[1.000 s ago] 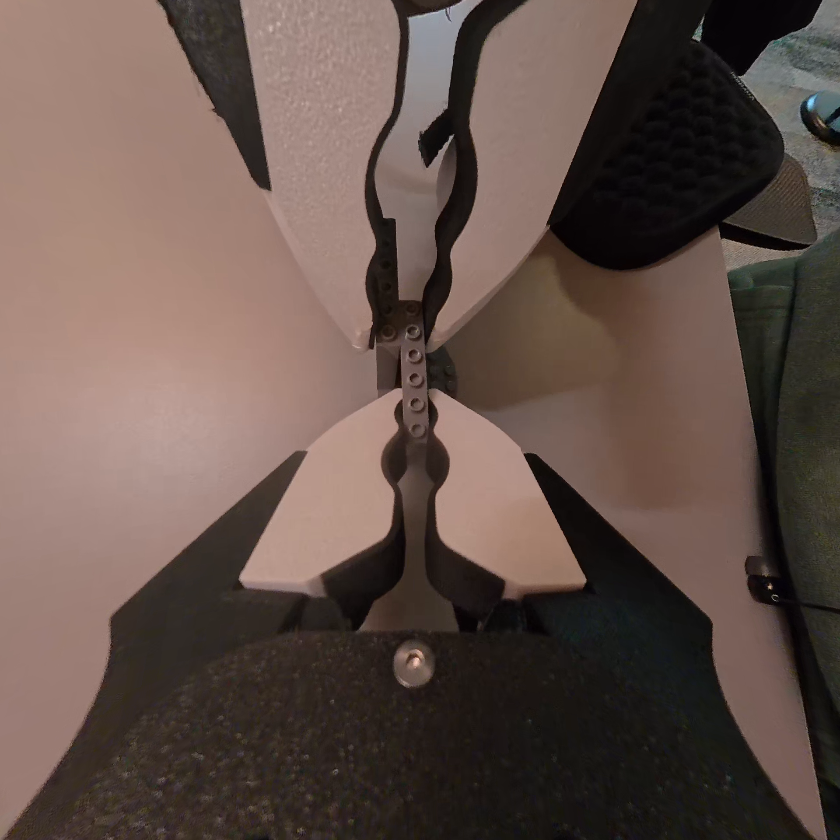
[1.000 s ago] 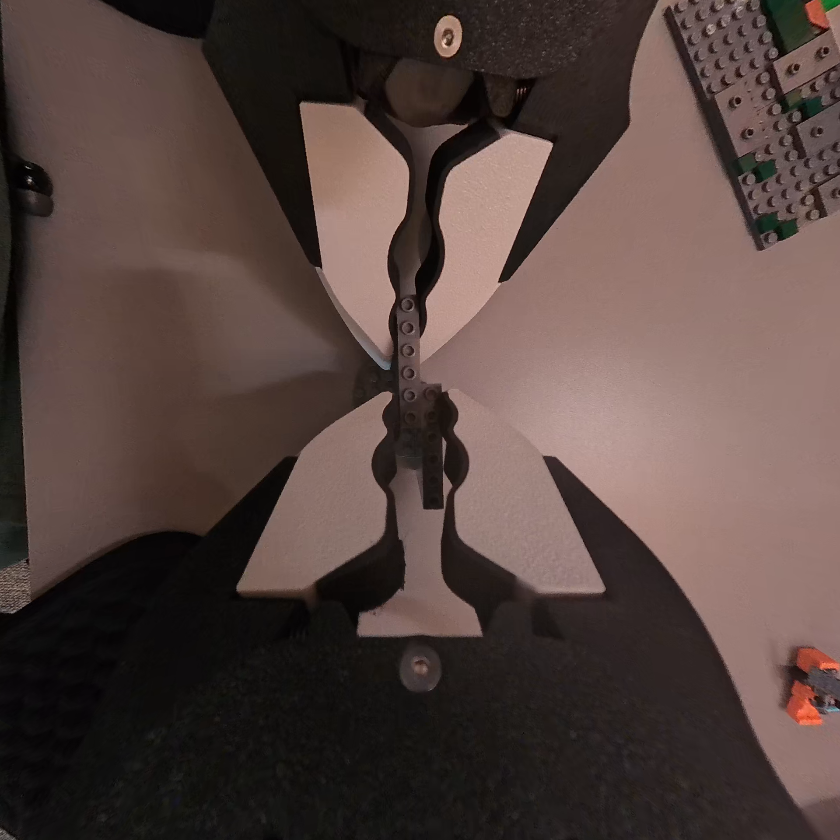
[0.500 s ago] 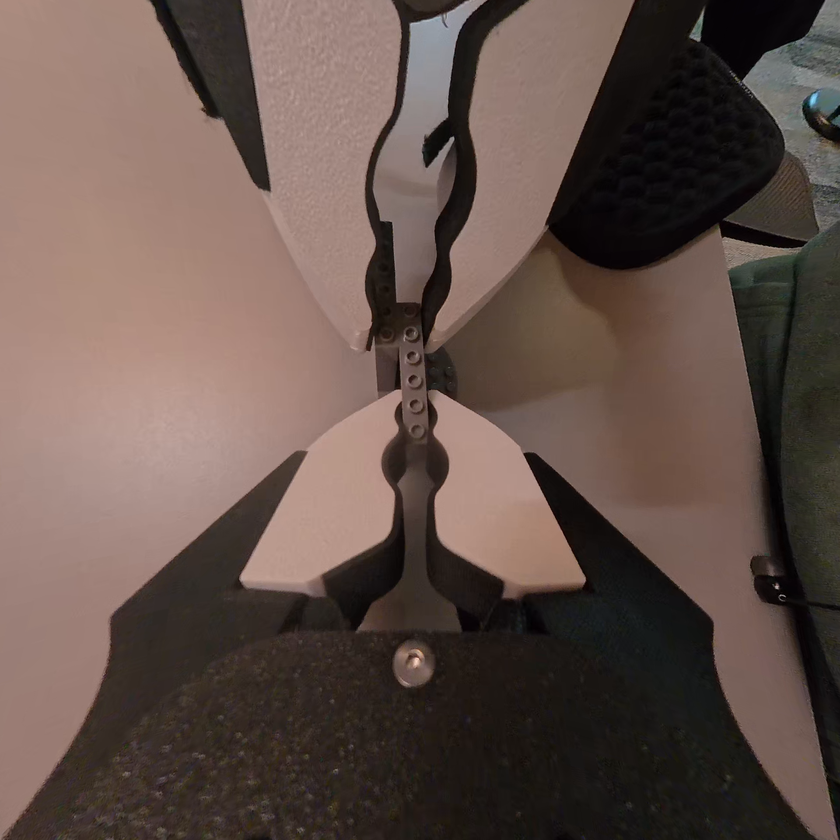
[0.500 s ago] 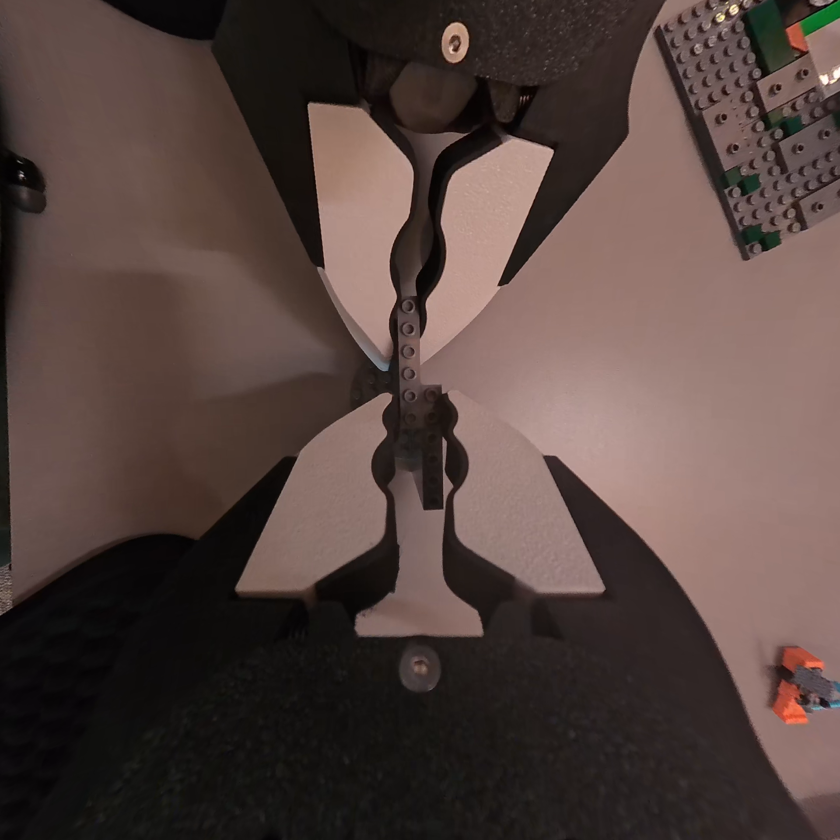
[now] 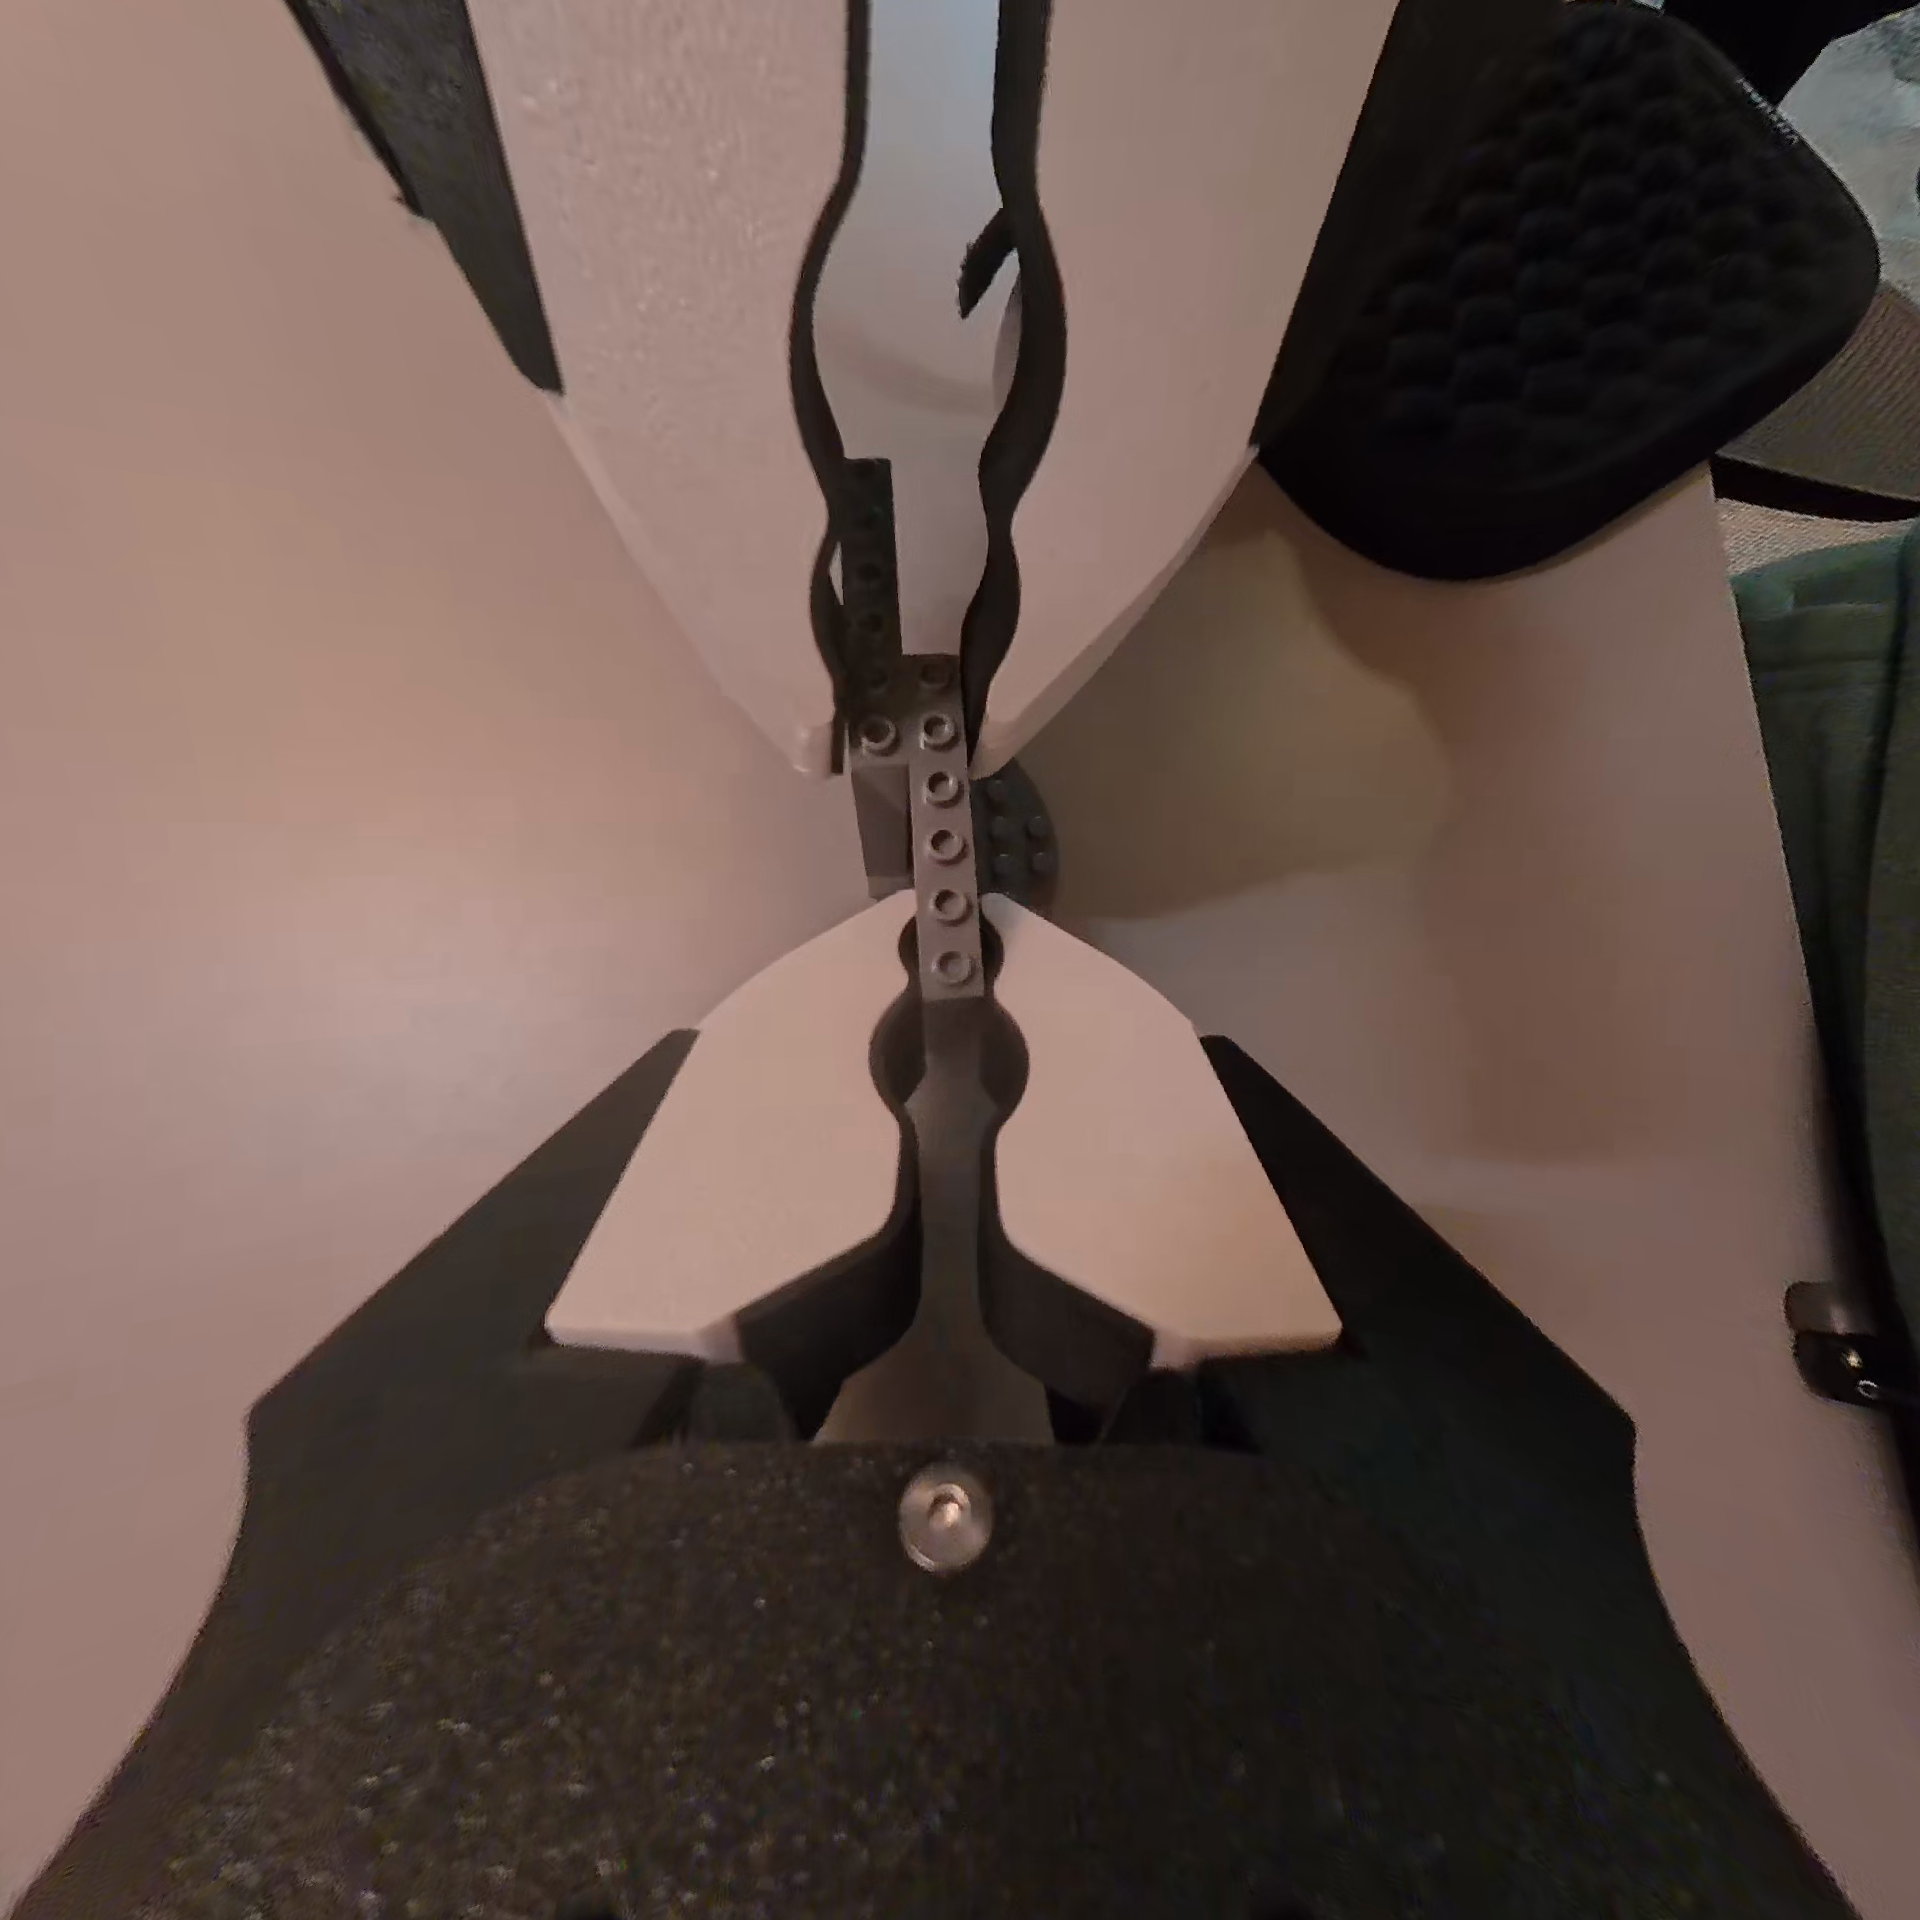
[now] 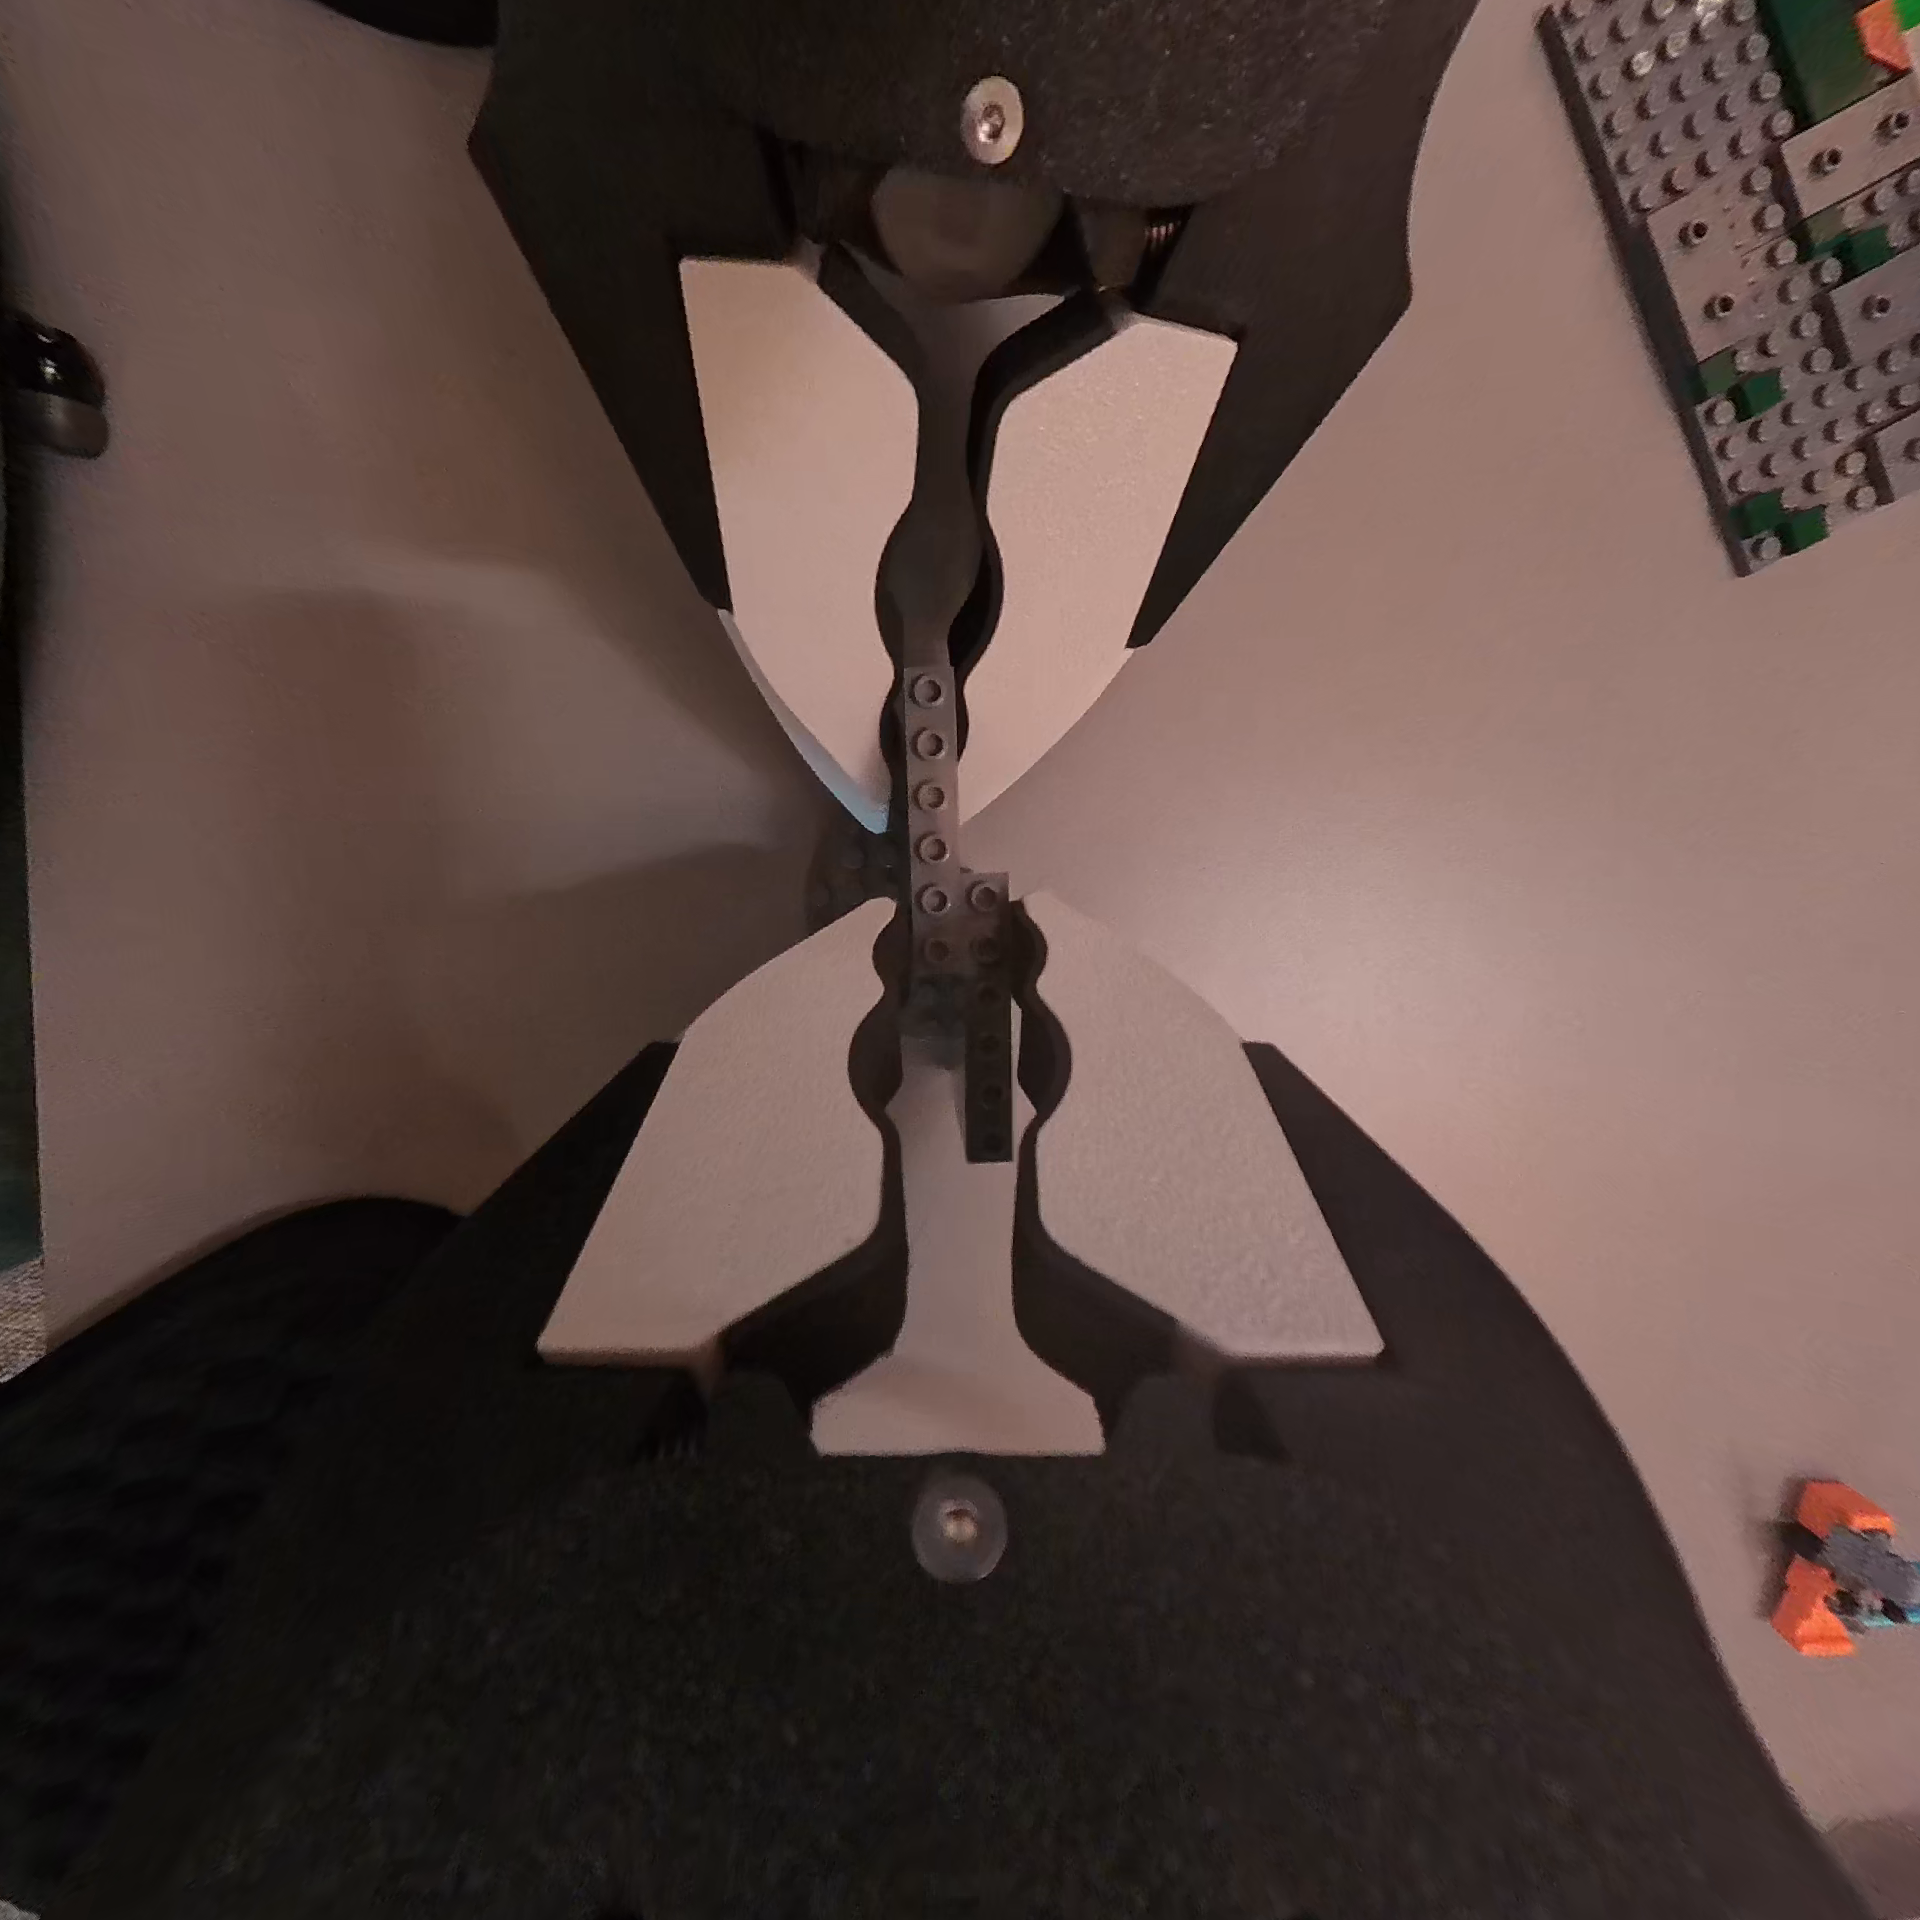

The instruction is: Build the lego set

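My left gripper [image 5: 948, 930] is shut on the near end of a narrow grey plate [image 5: 943, 862]. Its far end meets a grey two-stud-wide brick [image 5: 906, 732] with a dark holed beam [image 5: 869, 561] beside it. My right gripper [image 5: 904, 750] reaches in from the top, tip to tip, and is shut on that brick. In the right wrist view my right gripper [image 6: 956, 920] holds the brick [image 6: 964, 914] and the beam [image 6: 987, 1081], and the left gripper [image 6: 925, 831] holds the plate [image 6: 930, 769]. A dark studded piece [image 5: 1023, 842] shows beneath the joint.
All this is over a pale table [image 5: 416, 831]. A grey baseplate with green and grey bricks [image 6: 1756, 260] lies at the far right, and a small orange and grey build [image 6: 1839, 1579] at the near right. The table's right edge borders green cloth [image 5: 1849, 935] and a black mesh pad [image 5: 1558, 260]. The tips of both grippers are at nearly the same place.
Both grippers keep their hold, tip to tip. The views shift only slightly and the pieces stay in the same relation.
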Tool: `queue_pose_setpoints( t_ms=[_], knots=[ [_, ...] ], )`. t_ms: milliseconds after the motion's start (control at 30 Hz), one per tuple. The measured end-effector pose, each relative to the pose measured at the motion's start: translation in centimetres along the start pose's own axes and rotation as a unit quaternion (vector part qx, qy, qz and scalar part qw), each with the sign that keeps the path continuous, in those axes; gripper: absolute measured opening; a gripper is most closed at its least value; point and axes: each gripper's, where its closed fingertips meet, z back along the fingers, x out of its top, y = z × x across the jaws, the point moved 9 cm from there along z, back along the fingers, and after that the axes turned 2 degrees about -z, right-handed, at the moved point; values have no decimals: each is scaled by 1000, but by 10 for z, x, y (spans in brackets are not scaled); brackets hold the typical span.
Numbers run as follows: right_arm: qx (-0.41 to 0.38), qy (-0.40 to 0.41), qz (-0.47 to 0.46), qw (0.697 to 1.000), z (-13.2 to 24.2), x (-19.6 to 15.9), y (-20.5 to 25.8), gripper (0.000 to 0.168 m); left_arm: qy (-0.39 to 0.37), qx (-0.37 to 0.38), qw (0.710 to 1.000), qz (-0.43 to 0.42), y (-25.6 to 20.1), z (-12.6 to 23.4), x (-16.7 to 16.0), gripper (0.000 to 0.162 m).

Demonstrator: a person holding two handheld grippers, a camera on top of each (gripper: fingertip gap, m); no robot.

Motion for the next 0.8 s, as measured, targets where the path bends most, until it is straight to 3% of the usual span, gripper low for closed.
queue_pose_setpoints(
  t_ms=[800],
  knots=[
    [12, -17, -14, 1000, -1, -3, -1, 16, -17, 0, 1000, 2, -1, -1, -3, 4]
  ],
)
